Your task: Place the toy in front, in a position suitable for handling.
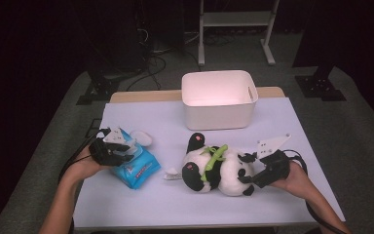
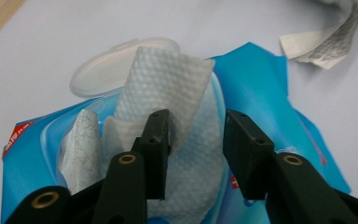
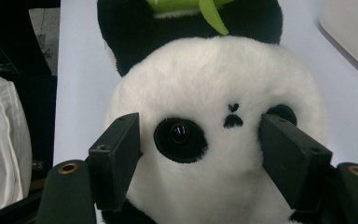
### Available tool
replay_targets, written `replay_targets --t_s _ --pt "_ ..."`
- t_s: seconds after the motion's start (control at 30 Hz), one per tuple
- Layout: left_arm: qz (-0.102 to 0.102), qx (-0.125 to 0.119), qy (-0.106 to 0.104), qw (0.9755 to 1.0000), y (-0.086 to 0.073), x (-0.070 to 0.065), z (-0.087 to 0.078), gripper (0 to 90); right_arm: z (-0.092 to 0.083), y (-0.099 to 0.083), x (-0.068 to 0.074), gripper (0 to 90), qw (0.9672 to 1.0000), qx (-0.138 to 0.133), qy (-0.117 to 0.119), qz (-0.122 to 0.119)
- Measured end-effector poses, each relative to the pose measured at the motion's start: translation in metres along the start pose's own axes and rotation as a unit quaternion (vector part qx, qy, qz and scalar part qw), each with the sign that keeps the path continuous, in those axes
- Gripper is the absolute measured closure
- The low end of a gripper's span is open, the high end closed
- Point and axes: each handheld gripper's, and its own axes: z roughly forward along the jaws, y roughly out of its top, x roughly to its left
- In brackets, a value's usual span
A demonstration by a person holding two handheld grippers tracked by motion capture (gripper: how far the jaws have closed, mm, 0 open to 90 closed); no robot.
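A blue pack of wet wipes [image 1: 139, 170] lies at the table's left with its round lid [image 2: 102, 70] flipped open. One white wipe [image 2: 163, 79] stands up out of the opening. My left gripper [image 2: 198, 135] hovers over it; the wipe leans on one jaw and the other jaw stands clear, so the gripper is open. A black and white panda plush [image 1: 214, 170] with a green leaf [image 3: 209, 11] lies at centre right. My right gripper [image 3: 200, 130] is shut on its head, one pad at each side of the face.
An empty white bin [image 1: 219, 100] stands at the table's back centre. The plush's paper tag [image 1: 171, 173] lies between the pack and the panda. The lilac table top [image 1: 282, 122] ends near both hands at the front.
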Motion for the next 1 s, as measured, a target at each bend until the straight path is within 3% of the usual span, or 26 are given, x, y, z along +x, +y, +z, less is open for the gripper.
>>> replay_targets --t_s 0.27,0.63,1.0 --pt "0.025 0.002 0.016 0.9996 0.000 -0.001 0.001 87.9 0.000 0.000 -0.001 29.3 1.0000 -0.002 0.002 -0.002" --pt "0.033 0.011 0.010 0.9994 0.002 -0.003 0.001 88.9 0.000 0.000 -0.001 28.7 1.0000 -0.002 0.002 0.000" --pt "0.042 -0.005 -0.025 0.9988 0.013 -0.012 -0.009 88.9 0.000 0.000 0.000 28.3 1.0000 -0.002 0.001 0.000"
